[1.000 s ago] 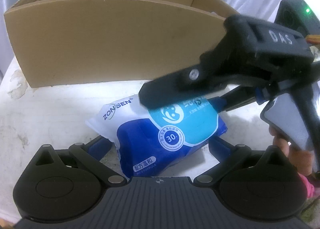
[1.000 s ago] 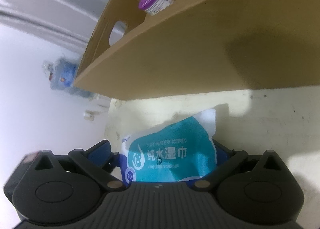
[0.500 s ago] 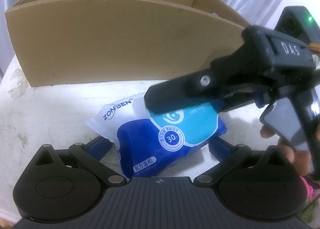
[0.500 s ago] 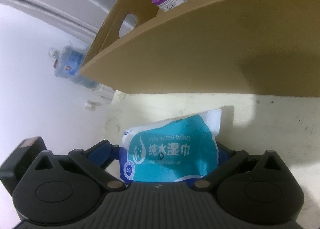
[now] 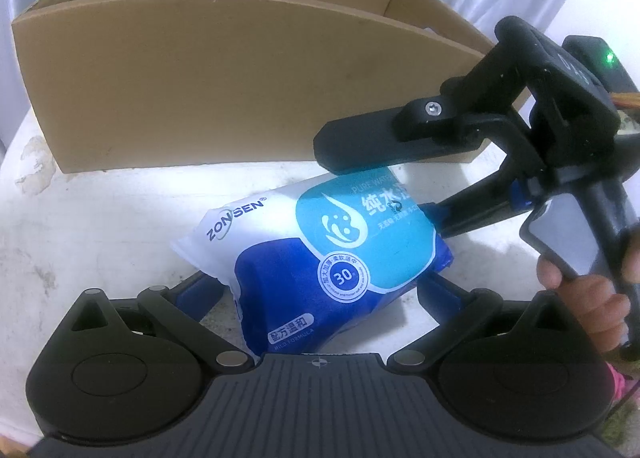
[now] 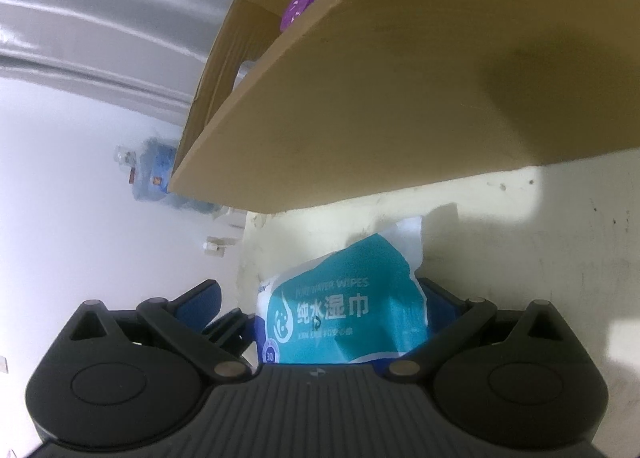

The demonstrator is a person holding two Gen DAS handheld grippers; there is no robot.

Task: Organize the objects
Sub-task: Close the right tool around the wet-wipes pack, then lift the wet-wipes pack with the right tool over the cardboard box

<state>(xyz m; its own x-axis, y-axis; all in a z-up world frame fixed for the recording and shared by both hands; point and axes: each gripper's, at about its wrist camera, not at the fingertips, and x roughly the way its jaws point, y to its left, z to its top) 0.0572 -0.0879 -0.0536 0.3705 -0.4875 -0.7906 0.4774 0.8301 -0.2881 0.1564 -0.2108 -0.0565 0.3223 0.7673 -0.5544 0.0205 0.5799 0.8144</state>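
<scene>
A blue, teal and white pack of wet wipes [image 5: 320,258] lies on the white table in front of a cardboard box [image 5: 224,78]. My left gripper [image 5: 320,290] has its blue pads on both sides of the pack's near end and is shut on it. My right gripper [image 6: 320,310] reaches in from the right, seen in the left wrist view [image 5: 452,138]. Its jaws stand open around the pack's teal end [image 6: 344,310]: the left pad [image 6: 200,298] is apart from the pack, the right one is near it.
The cardboard box [image 6: 420,70] stands just behind the pack; a purple-lidded jar [image 6: 298,8] sits inside it. The white table [image 5: 100,218] has worn patches. A water jug [image 6: 154,168] stands on the floor far left.
My right gripper has drawn back to the right and tilted, uncovering more of the pack; its left pad has come off the pack. My left gripper and the pack have stayed in place.
</scene>
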